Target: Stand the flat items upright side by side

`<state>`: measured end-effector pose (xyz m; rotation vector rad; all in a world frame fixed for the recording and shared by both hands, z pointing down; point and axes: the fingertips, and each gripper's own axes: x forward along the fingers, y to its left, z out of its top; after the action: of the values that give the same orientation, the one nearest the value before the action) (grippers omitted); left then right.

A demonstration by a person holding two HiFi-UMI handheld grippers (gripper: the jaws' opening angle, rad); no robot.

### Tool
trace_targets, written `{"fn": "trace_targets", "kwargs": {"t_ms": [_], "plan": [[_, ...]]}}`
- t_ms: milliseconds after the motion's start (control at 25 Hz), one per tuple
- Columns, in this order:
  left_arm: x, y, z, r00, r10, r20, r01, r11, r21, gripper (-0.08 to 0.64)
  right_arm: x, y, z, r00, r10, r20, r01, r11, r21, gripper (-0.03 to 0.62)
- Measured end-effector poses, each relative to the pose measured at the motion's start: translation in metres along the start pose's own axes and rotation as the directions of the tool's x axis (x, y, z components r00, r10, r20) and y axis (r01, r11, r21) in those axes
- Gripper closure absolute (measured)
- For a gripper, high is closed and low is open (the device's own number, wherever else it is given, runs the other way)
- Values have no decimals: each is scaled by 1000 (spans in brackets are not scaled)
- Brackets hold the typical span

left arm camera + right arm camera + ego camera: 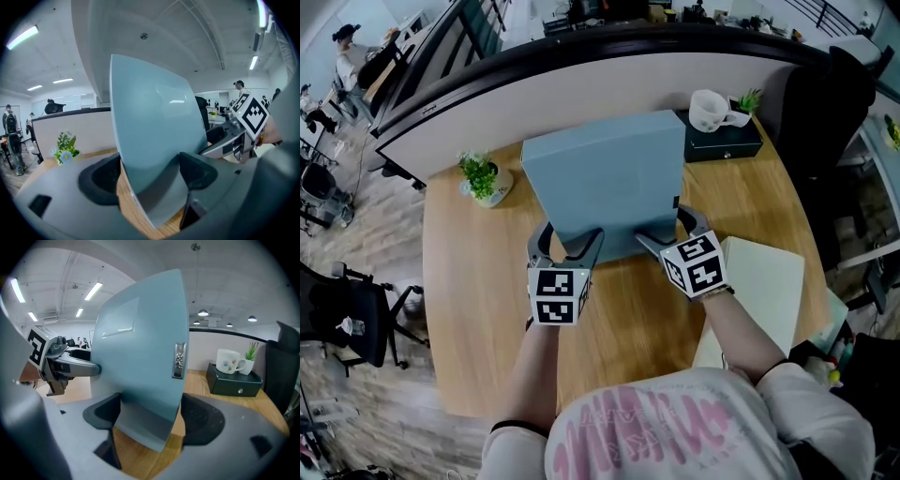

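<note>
A large flat blue-grey box (605,183) stands tilted up on the wooden table (478,300), its lower edge near me. My left gripper (570,246) is shut on the lower left part of that edge. My right gripper (667,232) is shut on the lower right part. In the left gripper view the blue box (150,131) fills the gap between the pads (197,173). In the right gripper view the box (140,357), with a small metal label holder on its spine, sits between both pads (105,416). A white flat item (759,291) lies flat at my right.
A black case (727,141) carrying a white mug (710,110) and a tiny plant stands at the back right. A small potted plant (483,178) sits at the back left. A curved partition (581,84) borders the table's far side, and a dark chair (834,103) is at the right.
</note>
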<state>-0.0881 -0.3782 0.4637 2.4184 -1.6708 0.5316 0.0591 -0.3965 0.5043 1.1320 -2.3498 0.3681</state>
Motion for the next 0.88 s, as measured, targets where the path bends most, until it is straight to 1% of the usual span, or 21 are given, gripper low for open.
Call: {"fn": "trace_targets", "kwargs": {"t_ms": [200,480,720,880], "plan": [[-3,1,-1,999,26,34,-28,999,43,163,6,3,-1,999,-21,26,21,1000,-20,184],[-7,7,-5,998,38,57,-41,998,50,166,11,8,-1,998,-29,52,31,998,-45,185],[-14,12,-9,997,64,36,-67,995,70,167,12,14,0,999,-25,48,27,999,-34,193],[-21,12,-13,998,54,20,-56,994,95,179,13,18,-4,999,-30,42,32,998,-50,193]]}}
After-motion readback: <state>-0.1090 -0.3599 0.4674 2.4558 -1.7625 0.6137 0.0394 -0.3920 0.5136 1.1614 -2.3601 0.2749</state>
